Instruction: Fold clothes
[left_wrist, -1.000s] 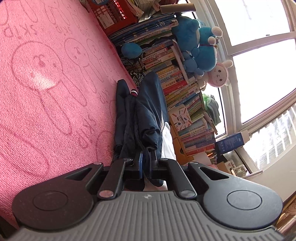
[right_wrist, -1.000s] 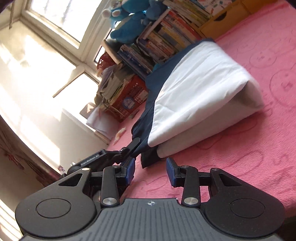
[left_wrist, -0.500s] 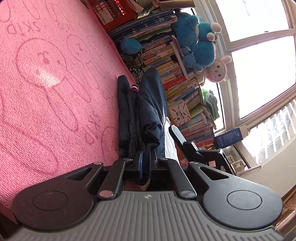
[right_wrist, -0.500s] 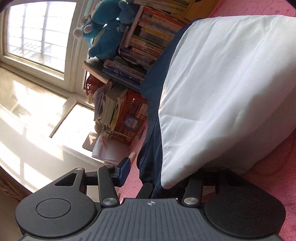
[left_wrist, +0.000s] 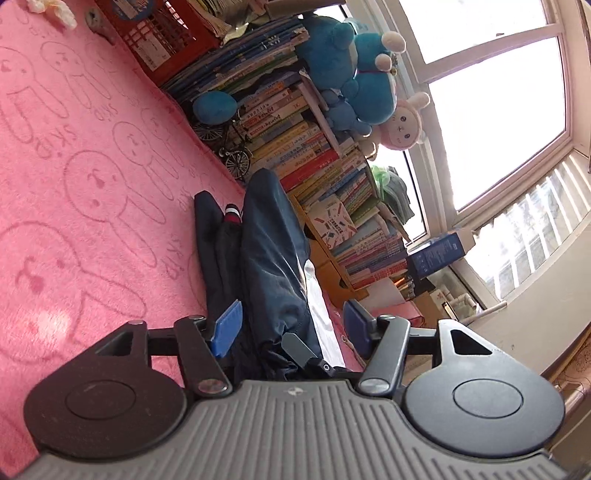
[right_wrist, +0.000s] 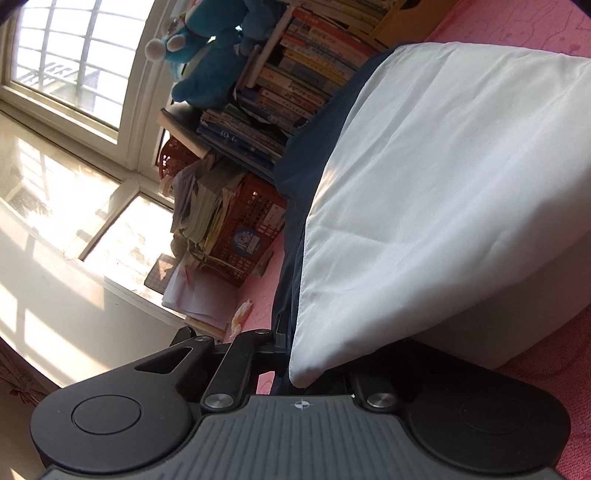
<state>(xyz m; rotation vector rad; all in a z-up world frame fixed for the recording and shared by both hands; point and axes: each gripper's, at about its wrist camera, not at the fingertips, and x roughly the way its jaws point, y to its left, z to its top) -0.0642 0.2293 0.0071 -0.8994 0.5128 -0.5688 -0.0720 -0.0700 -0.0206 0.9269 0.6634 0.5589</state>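
A navy garment with a white panel (left_wrist: 273, 251) lies folded in a bundle on the pink blanket (left_wrist: 92, 184). My left gripper (left_wrist: 291, 326) is opening; the dark fabric lies between its blue pads (left_wrist: 227, 328), which stand clear of it. A dark finger tip (left_wrist: 299, 349), apparently of the other gripper, pokes into the cloth there. In the right wrist view the garment's white side (right_wrist: 443, 184) fills the frame. My right gripper (right_wrist: 286, 350) is shut on the garment's near edge, and its fingertips are hidden under the white fabric.
Stacks of books (left_wrist: 314, 155) line the blanket's far edge, with blue and pink plush toys (left_wrist: 351, 55) on top. A red basket (right_wrist: 251, 229) of papers and a small model bicycle (left_wrist: 229, 147) stand beside them. Bright windows lie behind.
My left gripper has let go of the navy fabric and spread its jaws. The right gripper has moved in to the garment's edge and shut on it.
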